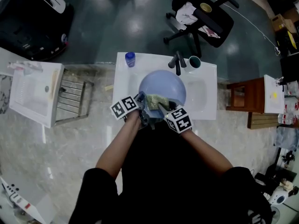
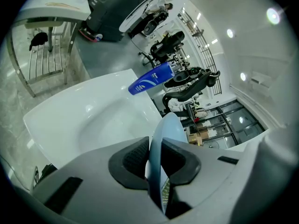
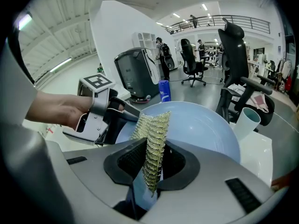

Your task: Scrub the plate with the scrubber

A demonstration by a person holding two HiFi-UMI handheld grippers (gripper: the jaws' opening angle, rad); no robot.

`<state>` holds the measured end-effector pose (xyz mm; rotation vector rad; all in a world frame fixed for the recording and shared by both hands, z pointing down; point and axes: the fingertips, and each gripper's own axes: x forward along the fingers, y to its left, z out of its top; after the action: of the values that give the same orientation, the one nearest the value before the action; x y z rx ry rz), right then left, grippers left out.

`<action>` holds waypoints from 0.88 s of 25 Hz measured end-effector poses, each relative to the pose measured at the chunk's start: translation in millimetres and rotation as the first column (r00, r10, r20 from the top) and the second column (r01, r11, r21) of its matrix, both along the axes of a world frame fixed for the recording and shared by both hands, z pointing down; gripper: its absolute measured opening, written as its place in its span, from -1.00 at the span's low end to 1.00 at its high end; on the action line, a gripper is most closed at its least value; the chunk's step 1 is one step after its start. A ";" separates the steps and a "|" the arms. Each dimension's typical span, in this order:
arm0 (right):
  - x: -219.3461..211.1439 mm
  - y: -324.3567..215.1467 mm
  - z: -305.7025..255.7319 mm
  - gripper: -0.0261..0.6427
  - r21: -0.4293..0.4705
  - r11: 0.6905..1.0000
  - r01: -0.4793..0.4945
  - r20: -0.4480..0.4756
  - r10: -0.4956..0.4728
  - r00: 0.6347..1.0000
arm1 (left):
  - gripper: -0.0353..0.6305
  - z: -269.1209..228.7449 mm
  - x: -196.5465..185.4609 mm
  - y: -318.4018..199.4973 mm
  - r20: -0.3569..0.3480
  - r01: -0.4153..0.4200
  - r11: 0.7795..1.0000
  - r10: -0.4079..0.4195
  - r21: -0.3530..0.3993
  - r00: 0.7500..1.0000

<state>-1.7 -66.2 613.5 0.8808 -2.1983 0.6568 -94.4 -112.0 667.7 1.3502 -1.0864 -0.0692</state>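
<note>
plate (image 1: 162, 85) is held tilted over the white sink (image 1: 208, 107), centre of the head view. left gripper (image 1: 143, 107): jaws nearly closed and clamped on the plate's lower left rim. in the left gripper view the thin blue rim is seen edge-on, pinched between both pads. right gripper (image 1: 164, 107): jaws closed on the scrubber (image 1: 156, 100), a gold-green mesh strip. in the right gripper view it is pinched low down and stands upright, free end up.

key relation: the plate's hollow face is turned toward the right jaws and fills the centre and right of the right gripper view. the scrubber's free end is laid at the left part of that face, just beside the left clamp point. contact there is judged likely but cannot be confirmed. the strip's long axis runs out along the line of the jaws, toward the plate.

most of the bare face lies right of and beyond the scrubber, so the next stroke is judged to go that way, away from the left jaws. the right hand is the one free to scrub; the left is taken up with holding. the rim is gripped at one spot only, so a hard press far from it could swing the plate.
</note>
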 end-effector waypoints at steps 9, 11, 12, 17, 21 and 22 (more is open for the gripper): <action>-8.1 -12.2 0.7 -0.72 -0.039 0.999 -0.033 0.064 0.036 0.997 | -0.76 -4.8 -9.6 9.1 0.007 0.005 1.000 -0.005 0.022 1.000; -10.4 -12.5 -1.0 -0.72 -0.060 0.998 -0.030 0.101 0.036 0.994 | -0.76 -7.1 -11.7 11.9 0.023 -0.010 0.999 0.009 0.039 1.000; -11.4 -12.1 -2.1 -0.72 -0.073 0.997 -0.027 0.123 0.036 0.992 | -0.77 -8.7 -12.6 12.9 0.033 -0.020 0.999 0.018 0.049 0.999; -11.3 -19.1 -12.4 -0.72 -0.068 0.998 0.013 0.169 -0.001 0.986 | -0.79 -16.2 -17.0 18.2 0.056 -0.051 0.995 0.046 0.085 0.997; -13.5 -36.0 -20.7 -0.72 -0.072 0.997 0.032 0.197 -0.017 0.980 | -0.79 -21.8 -16.3 21.8 0.065 -0.063 0.993 0.056 0.105 0.996; -15.2 -38.2 -20.6 -0.72 -0.076 0.996 0.040 0.195 -0.025 0.980 | -0.79 -23.0 -15.0 23.8 0.069 -0.068 0.992 0.061 0.109 0.996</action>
<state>-16.9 -104.3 592.9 0.7659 -2.3357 0.8391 -109.4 -88.2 644.7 1.4955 -1.1057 -0.0385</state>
